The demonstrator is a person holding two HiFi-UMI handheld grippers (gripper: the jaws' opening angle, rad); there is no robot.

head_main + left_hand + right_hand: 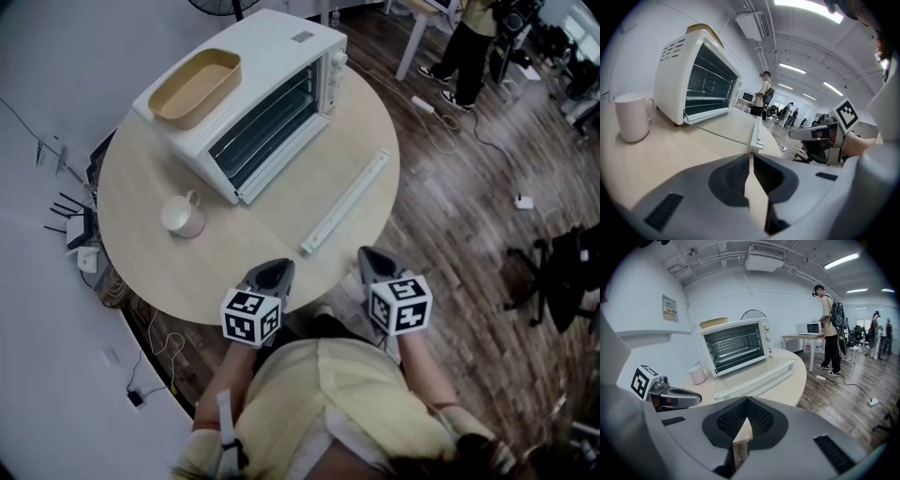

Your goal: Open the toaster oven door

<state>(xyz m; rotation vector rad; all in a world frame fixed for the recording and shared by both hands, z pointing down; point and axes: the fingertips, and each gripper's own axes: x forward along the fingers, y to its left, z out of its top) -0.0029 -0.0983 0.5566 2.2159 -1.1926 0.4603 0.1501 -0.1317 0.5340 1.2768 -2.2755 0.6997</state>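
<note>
A white toaster oven (272, 84) stands at the back of the round wooden table (141, 262). Its glass door (300, 178) hangs fully down, flat over the table, with the white handle bar (345, 202) at its near end. The wire racks inside show in the left gripper view (710, 84) and the right gripper view (733, 345). My left gripper (272, 272) and right gripper (375, 261) hover side by side at the table's near edge, short of the handle. Both are shut with nothing between them, the left gripper (751, 157) as much as the right gripper (746, 401).
A tan tray (195, 87) lies on the oven's top. A white mug (183, 216) stands left of the door. A person (469, 47) stands on the wood floor behind, where cables (441, 117) lie. An office chair (562, 272) is at the right.
</note>
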